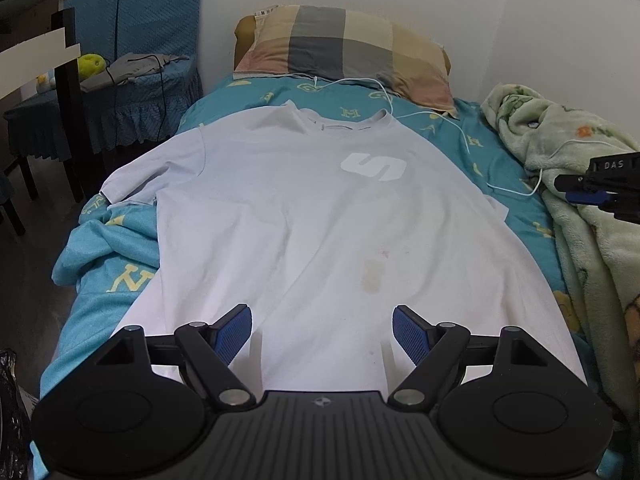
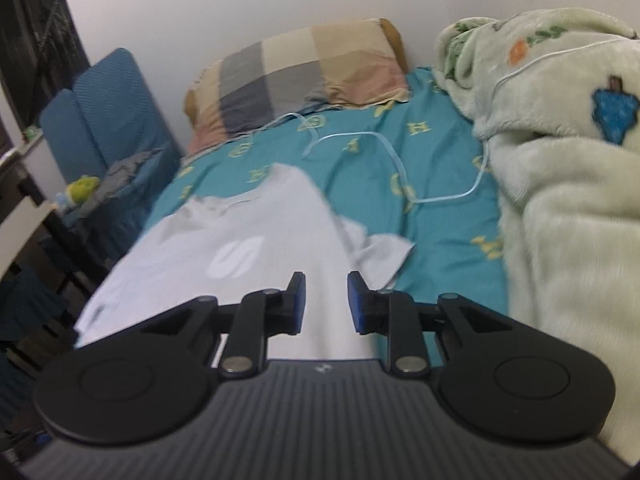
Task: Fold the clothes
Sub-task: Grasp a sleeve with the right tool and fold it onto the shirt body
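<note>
A white T-shirt (image 1: 312, 216) with a white S logo and a yellowish stain lies flat, front up, on the teal bed sheet (image 1: 516, 208), collar toward the pillow. My left gripper (image 1: 322, 328) is open and empty above the shirt's lower hem. My right gripper (image 2: 327, 300) is open with a narrower gap, empty, above the shirt's right side (image 2: 280, 248) near the right sleeve (image 2: 384, 256). The right gripper also shows at the right edge of the left wrist view (image 1: 600, 192).
A checked pillow (image 1: 344, 52) lies at the head of the bed. A white cable (image 1: 440, 116) runs across the sheet. A pale green fleece blanket (image 1: 576, 200) is heaped along the right side. A blue covered chair (image 1: 132, 64) with clothes stands left of the bed.
</note>
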`<action>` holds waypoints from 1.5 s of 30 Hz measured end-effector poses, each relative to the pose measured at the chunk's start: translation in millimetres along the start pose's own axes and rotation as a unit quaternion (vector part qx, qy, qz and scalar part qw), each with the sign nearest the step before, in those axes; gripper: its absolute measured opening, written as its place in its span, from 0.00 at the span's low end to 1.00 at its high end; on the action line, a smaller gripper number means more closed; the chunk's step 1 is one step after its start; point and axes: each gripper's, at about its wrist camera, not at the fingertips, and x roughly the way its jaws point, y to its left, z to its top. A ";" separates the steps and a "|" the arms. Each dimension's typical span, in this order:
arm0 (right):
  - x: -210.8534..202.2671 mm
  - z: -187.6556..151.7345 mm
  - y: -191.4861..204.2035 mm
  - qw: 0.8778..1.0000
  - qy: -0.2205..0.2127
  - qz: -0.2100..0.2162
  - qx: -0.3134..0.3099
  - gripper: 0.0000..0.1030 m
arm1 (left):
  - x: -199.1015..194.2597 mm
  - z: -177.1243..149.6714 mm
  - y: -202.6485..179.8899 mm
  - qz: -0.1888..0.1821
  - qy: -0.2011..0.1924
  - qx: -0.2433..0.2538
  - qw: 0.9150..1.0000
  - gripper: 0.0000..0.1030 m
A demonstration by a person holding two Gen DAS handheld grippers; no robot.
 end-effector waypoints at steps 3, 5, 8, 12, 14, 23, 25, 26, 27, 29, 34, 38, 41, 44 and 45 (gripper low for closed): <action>25.5 -2.7 -36.3 0.999 0.007 -0.023 0.029 0.26 | 3.3 -1.4 -0.9 -0.014 0.009 -0.017 1.000 0.78; 44.9 -9.8 -61.1 0.997 0.019 -0.026 0.071 0.27 | 4.8 -0.4 -4.4 -0.021 0.008 -0.020 1.000 0.78; 68.4 -12.8 -83.7 0.993 0.014 -0.020 0.119 0.27 | 6.2 0.3 -10.5 -0.029 0.002 -0.007 1.000 0.79; 92.9 -9.8 -90.7 0.986 0.003 0.032 0.164 0.38 | 15.8 -0.3 -12.2 -0.041 0.013 -0.006 0.999 0.79; 108.4 -10.4 -92.7 0.981 0.006 0.053 0.184 0.41 | 21.2 -0.5 -11.9 -0.048 0.019 -0.009 0.999 0.79; 170.3 -14.1 -90.1 0.983 0.030 0.051 0.174 0.28 | 41.2 7.1 2.6 -0.065 0.034 -0.049 0.996 0.79; 173.6 -14.4 -79.2 0.987 0.030 0.045 0.152 0.07 | 42.0 9.9 4.4 -0.062 0.030 -0.049 0.996 0.79; 173.0 -12.2 -74.2 0.989 0.026 0.040 0.139 0.06 | 41.1 10.7 6.1 -0.061 0.027 -0.052 0.996 0.79; 170.6 -8.3 -69.6 0.991 0.018 0.032 0.126 0.06 | 39.8 11.2 8.1 -0.060 0.025 -0.056 0.996 0.79; 166.3 1.3 -63.1 0.994 0.004 0.015 0.104 0.06 | 37.2 12.4 12.0 -0.058 0.021 -0.065 0.996 0.79; 158.9 38.0 -68.2 0.998 -0.015 -0.046 0.047 0.05 | 31.7 18.0 17.4 -0.047 0.007 -0.074 0.996 0.79; 154.7 67.7 -85.4 0.994 -0.025 -0.108 0.010 0.05 | 30.4 23.5 18.0 -0.047 0.000 -0.074 0.996 0.79; 151.2 90.9 -91.2 0.989 -0.038 -0.144 -0.016 0.05 | 30.3 26.5 17.8 -0.053 -0.001 -0.077 0.996 0.79; 143.6 114.7 -87.0 0.981 -0.054 -0.178 -0.047 0.05 | 26.5 29.3 21.0 -0.059 -0.009 -0.081 0.995 0.79; 140.8 121.9 -84.9 0.980 -0.056 -0.184 -0.049 0.05 | 24.9 30.2 22.2 -0.060 -0.013 -0.081 0.995 0.79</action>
